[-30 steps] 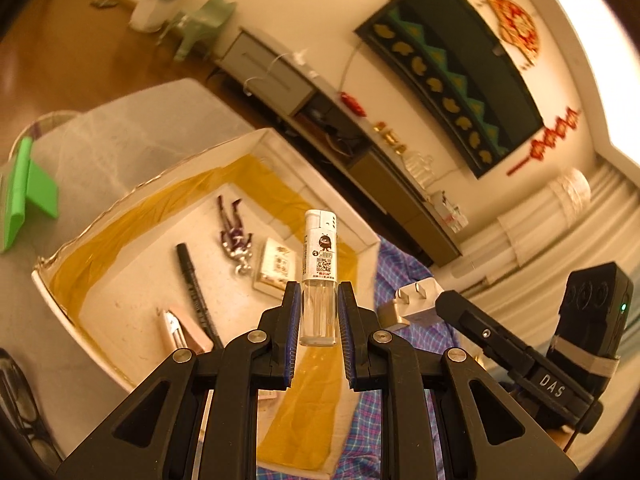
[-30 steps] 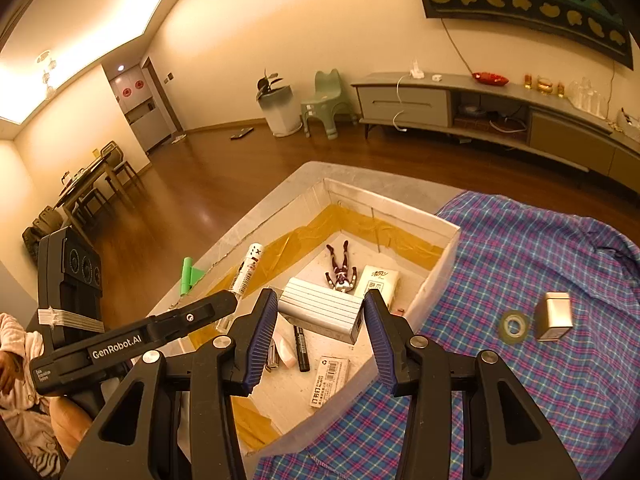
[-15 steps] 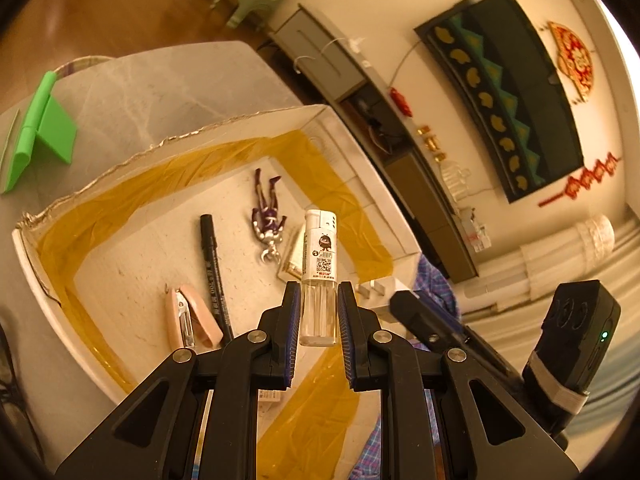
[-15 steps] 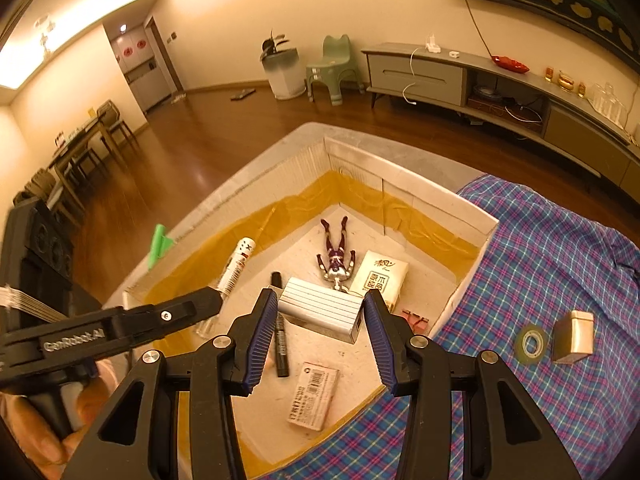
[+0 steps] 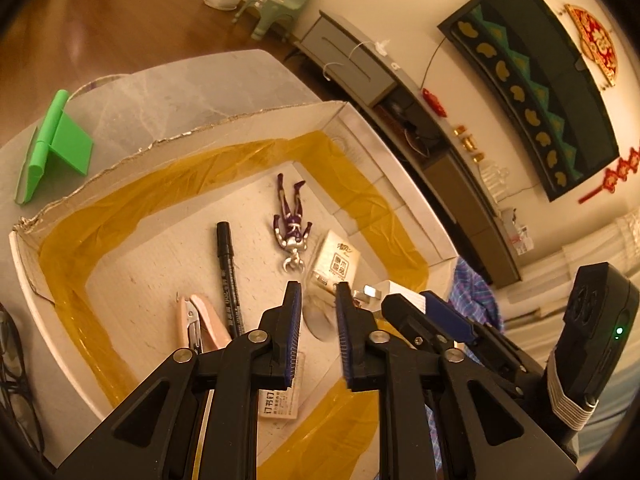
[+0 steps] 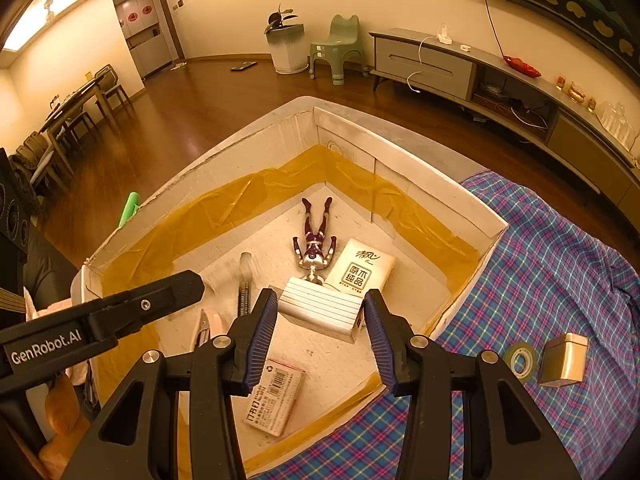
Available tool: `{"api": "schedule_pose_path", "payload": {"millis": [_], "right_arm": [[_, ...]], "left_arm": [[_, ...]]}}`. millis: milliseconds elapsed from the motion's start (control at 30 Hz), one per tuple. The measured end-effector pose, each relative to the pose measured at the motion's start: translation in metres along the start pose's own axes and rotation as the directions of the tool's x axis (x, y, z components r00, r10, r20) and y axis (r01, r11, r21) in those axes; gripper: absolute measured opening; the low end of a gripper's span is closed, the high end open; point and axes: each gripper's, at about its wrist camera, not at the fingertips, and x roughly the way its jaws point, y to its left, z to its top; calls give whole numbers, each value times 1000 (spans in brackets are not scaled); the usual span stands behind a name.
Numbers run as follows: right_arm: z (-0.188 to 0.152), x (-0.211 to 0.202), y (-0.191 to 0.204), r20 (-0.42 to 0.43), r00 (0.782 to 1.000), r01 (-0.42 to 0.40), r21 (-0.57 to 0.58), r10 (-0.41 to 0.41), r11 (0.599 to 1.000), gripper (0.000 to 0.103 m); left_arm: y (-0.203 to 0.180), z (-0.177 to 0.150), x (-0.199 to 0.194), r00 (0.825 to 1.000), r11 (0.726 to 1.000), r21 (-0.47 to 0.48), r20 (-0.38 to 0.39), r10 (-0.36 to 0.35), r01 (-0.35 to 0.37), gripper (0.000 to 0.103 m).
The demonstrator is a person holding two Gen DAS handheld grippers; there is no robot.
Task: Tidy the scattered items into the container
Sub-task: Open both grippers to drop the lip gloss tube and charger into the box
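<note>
The white cardboard box [image 5: 168, 140] with yellow tape lining holds a purple figure [image 5: 291, 227], a black marker [image 5: 228, 276], a pink stapler [image 5: 200, 322], a tissue pack [image 5: 335, 261] and a staple box [image 6: 276, 398]. My left gripper [image 5: 318, 334] is open over the box; the clear lighter [image 5: 318, 318] is a falling blur between its fingers, also seen blurred in the right wrist view [image 6: 245, 266]. My right gripper [image 6: 320, 340] has opened around the white adapter [image 6: 320, 312], which hangs between its fingers over the box [image 6: 440, 196].
A roll of tape [image 6: 520, 360] and a small metal tin [image 6: 565, 358] lie on the blue plaid cloth [image 6: 540, 272] right of the box. A green stand [image 5: 52, 148] sits on the grey table left of the box. Glasses [image 5: 12, 392] lie at the left edge.
Both grippers have moved lower over the box. The left gripper has opened and the lighter is dropping. The right gripper's fingers have spread off the white adapter.
</note>
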Motion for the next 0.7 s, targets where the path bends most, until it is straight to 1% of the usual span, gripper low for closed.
{"api": "schedule_pose_path", "payload": {"millis": [133, 233, 333, 467, 600, 700], "right_arm": [[-1, 3, 1, -12, 1000, 5, -22, -6, 1000, 47], [-2, 6, 3, -22, 1000, 10, -37, -10, 999, 47], [-3, 8, 4, -30, 999, 9, -38, -11, 999, 47], [-5, 8, 6, -35, 999, -4, -41, 3, 999, 47], [-6, 11, 9, -42, 999, -14, -46, 12, 999, 47], [-5, 15, 11, -51, 999, -18, -47, 16, 999, 47]], "left_arm": [[1, 0, 5, 1000, 1000, -11, -7, 9, -9, 16], [3, 2, 8, 1000, 1000, -27, -15, 4, -4, 16], [13, 8, 6, 1000, 998, -61, -14, -7, 6, 16], [30, 18, -2, 1000, 994, -104, 8, -27, 27, 16], [37, 22, -7, 999, 993, -109, 13, -45, 46, 16], [40, 23, -7, 998, 991, -116, 1, -69, 69, 16]]}}
